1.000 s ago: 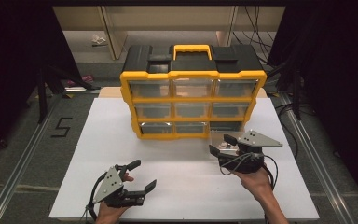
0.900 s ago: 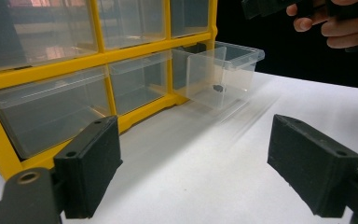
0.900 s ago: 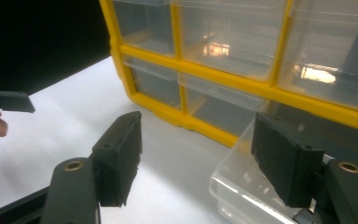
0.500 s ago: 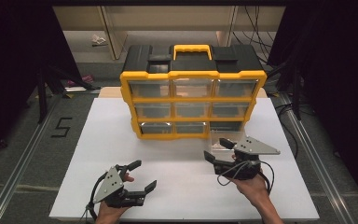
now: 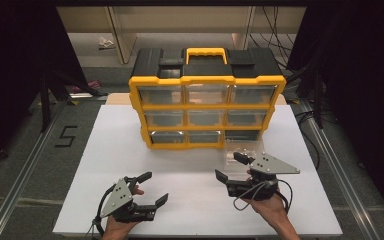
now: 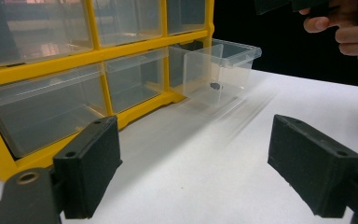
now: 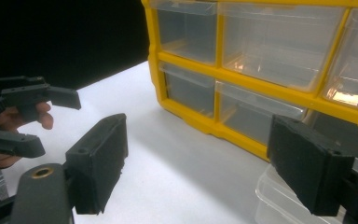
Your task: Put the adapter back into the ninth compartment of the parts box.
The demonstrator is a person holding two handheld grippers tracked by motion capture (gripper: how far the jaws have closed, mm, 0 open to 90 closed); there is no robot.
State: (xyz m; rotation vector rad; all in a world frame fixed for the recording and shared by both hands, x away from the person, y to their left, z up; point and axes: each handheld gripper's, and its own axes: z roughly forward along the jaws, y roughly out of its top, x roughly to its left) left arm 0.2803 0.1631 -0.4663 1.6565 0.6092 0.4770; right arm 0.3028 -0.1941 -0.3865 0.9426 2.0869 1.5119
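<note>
Clear plastic drawer (image 5: 243,150) out of the yellow-framed nine-drawer organiser (image 5: 207,107), resting on the white surface (image 5: 130,145) just before its empty bottom-right slot. Right gripper (image 5: 229,167) near it, jaws spread wide, holding nothing. Left gripper (image 5: 151,188) well apart, likewise wide open and empty. Pull-out done; emptying or return judged pending. Small dark item (image 6: 215,86) inside drawer, possibly a screw, too small to tell.

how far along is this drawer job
Done: the clear drawer is out of the organizer's bottom-right slot and sits on the table, a small dark item inside it. In hand: nothing; the right gripper hovers open beside the drawer, the left gripper open too. Left: probably handling that item and refitting the drawer.
</note>
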